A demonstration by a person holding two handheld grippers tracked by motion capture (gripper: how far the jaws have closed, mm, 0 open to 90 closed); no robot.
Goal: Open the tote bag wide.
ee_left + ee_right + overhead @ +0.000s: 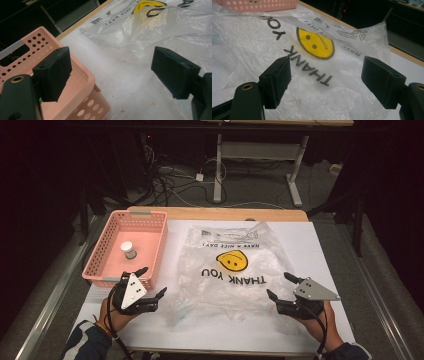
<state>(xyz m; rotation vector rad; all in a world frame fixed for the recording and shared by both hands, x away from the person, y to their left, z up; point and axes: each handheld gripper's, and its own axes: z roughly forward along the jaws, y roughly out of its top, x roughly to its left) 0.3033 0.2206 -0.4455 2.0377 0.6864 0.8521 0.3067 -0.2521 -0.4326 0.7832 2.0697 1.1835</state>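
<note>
Plastic bag [232, 265] with the smiley and "THANK YOU" print lies flat mid-table, nothing pinching it yet. Left gripper [152, 282] has its jaws spread wide with nothing between them, parked at about 8 o'clock from the bag, right at the near corner of the pink basket [102, 251]. Right gripper [280, 285] is spread wide too, hovering at the bag's edge around 4 o'clock. Further out, a small white-capped jar [128, 250] sits inside the basket at roughly 9 o'clock from the bag. White table [320, 245] under it all; cables [175, 180] on the floor at 12.
</note>
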